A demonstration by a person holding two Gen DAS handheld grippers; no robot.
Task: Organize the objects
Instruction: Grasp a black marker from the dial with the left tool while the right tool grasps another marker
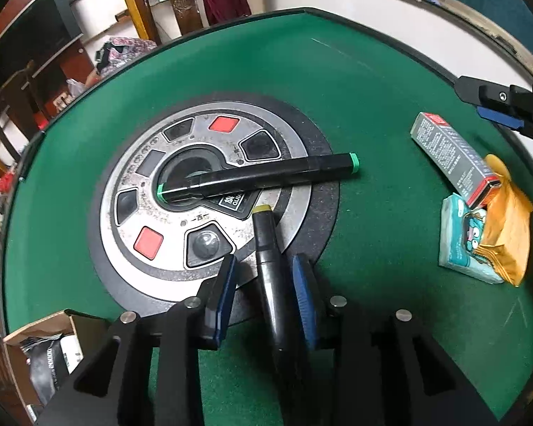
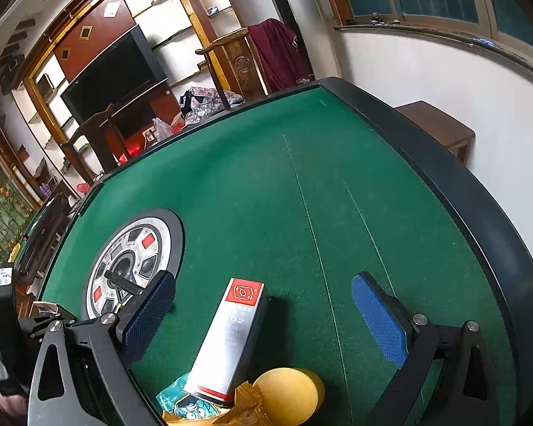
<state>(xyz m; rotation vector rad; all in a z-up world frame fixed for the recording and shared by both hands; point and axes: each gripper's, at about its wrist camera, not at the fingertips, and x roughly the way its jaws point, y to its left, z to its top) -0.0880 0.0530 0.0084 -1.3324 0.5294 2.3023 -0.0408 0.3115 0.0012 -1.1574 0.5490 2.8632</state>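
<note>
A black marker with a yellow end (image 1: 270,284) lies between the fingers of my left gripper (image 1: 264,260), its tip over the round metal centre disc (image 1: 138,191). The right blue pad touches it and a gap shows at the left pad, so the jaws stand open around it. A second black marker with green ends (image 1: 259,177) lies across the disc. My right gripper (image 2: 263,280) is open above a grey box with red ends (image 2: 231,337), without touching it. That grey box (image 1: 451,156) leans on a teal packet (image 1: 462,245) and a yellow wrapper (image 1: 504,234).
The green felt table (image 2: 266,184) has a raised dark rim (image 2: 444,177). A yellow round object (image 2: 287,394) sits by the wrapper. An open cardboard box (image 1: 42,355) stands off the table at lower left. Chairs and shelves stand beyond the far edge.
</note>
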